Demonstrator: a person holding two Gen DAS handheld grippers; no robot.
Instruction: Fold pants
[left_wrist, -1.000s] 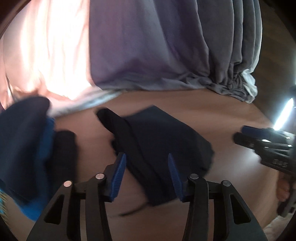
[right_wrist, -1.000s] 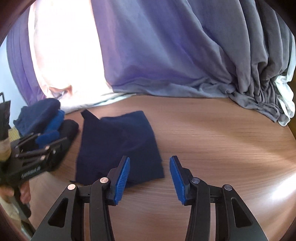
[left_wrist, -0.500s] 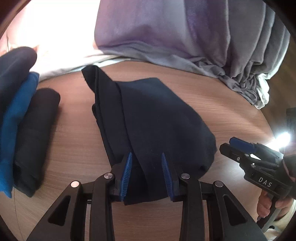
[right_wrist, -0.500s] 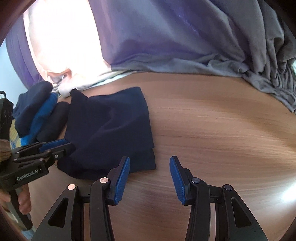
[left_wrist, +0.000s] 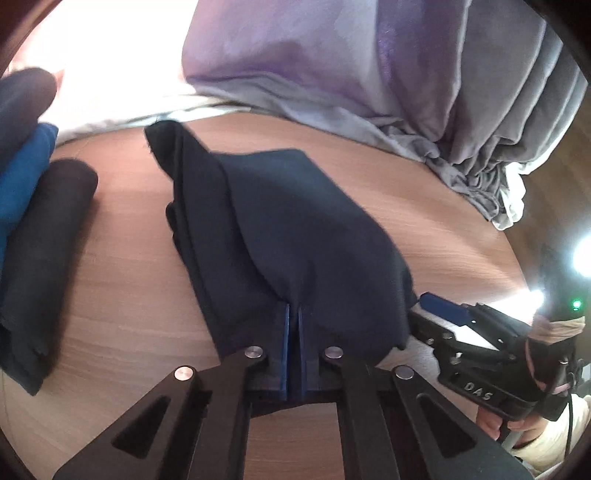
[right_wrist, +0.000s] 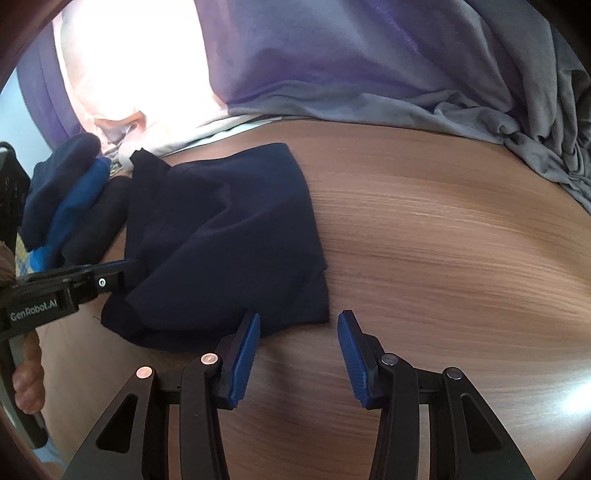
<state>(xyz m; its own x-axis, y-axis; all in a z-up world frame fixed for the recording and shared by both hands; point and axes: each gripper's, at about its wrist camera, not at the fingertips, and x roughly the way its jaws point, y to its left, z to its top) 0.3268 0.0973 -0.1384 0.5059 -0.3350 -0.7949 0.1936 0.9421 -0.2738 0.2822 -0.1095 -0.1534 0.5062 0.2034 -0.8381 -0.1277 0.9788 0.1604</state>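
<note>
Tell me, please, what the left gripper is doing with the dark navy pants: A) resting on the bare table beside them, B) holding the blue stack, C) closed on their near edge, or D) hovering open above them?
C: the left gripper has its blue pads nearly together, pinching the near edge of the dark navy pants.

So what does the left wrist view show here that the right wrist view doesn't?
Only the left wrist view shows the left gripper head-on: its jaws have just closed on the near edge of the dark pants.

Only the right wrist view shows the right gripper head-on, open, at the pants' near right corner with bare table beyond.

Both show the pants, the folded clothes stack on the left, the grey-purple drape and the other gripper.
</note>
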